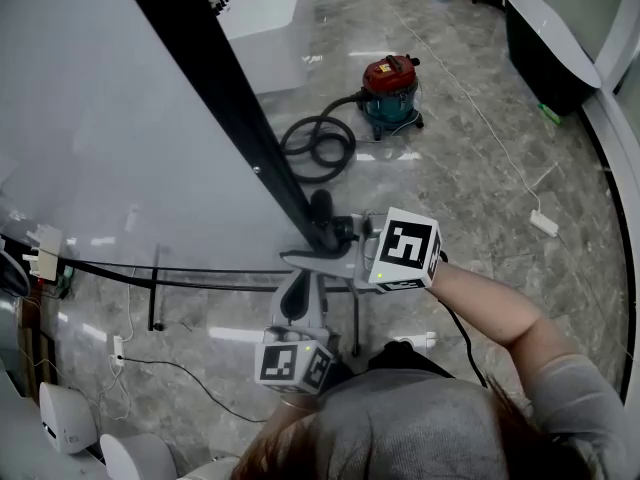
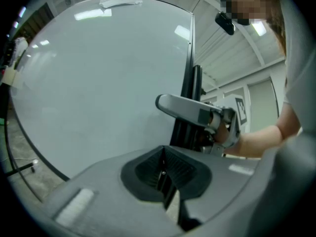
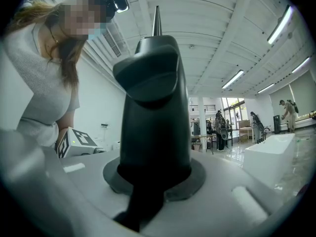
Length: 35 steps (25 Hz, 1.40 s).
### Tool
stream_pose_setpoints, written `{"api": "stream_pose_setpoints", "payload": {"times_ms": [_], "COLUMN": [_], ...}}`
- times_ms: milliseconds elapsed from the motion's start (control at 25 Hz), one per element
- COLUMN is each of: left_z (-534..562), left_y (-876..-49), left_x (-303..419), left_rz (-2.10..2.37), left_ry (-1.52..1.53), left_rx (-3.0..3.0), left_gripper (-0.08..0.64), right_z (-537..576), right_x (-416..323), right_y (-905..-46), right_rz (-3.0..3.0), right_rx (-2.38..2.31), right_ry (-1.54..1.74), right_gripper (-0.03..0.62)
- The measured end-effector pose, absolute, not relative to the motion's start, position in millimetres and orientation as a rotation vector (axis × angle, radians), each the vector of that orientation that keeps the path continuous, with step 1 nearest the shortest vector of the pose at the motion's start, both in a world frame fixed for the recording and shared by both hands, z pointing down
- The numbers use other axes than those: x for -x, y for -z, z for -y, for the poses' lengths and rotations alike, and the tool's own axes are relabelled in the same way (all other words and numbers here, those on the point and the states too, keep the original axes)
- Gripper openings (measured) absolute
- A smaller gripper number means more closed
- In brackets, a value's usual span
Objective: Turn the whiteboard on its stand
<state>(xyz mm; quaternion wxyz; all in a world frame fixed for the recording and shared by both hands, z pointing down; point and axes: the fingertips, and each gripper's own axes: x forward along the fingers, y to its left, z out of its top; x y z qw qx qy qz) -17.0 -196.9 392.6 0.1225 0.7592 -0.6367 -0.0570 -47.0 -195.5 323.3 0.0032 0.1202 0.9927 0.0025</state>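
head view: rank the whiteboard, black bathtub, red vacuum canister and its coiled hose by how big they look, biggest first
1. whiteboard, by far the largest, though it is also nearest the camera
2. black bathtub, partly cut off by the picture's edge
3. red vacuum canister and coiled hose: they look about alike, so no ranking between them

I see a large, blank, glossy whiteboard (image 1: 110, 118) filling the head view's upper left, its black frame (image 1: 235, 108) edge running diagonally toward me.
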Motion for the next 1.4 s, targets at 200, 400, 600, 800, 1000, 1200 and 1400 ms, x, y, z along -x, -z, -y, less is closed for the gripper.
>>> {"api": "stream_pose_setpoints", "payload": {"times_ms": [200, 400, 600, 800, 1000, 1200, 1400], "left_z": [192, 194, 200, 208, 212, 222, 218], "left_y": [-391, -396, -405, -406, -410, -404, -401], "left_x": [15, -14, -51, -69, -86, -97, -111], "left_rz": [1.880, 1.906, 1.911, 1.907, 1.929, 1.905, 1.786], "left_ry": [0.175, 0.171, 0.149, 0.149, 0.153, 0.139, 0.132], "left_rx": [-2.195, -2.187, -2.206, -2.197, -2.174, -2.193, -2.265], "left_gripper": [-0.005, -0.005, -0.005, -0.005, -0.005, -0.005, -0.005], "right_z": [196, 202, 212, 213, 216, 230, 230], "right_x": [39, 4, -35, -54, -76, -94, -97], "right_y": [-322, -327, -333, -331, -334, -329, -330], "right_rz": [-3.112, -3.106, -3.097, -3.090, -3.088, -3.072, -3.079], "right_rx": [-0.377, -0.381, -0.379, -0.387, -0.391, -0.334, -0.348], "right_ry": [-0.008, -0.012, -0.016, -0.023, -0.022, -0.021, -0.018], "right_gripper": [0.084, 0.084, 0.083, 0.083, 0.083, 0.084, 0.083]}}
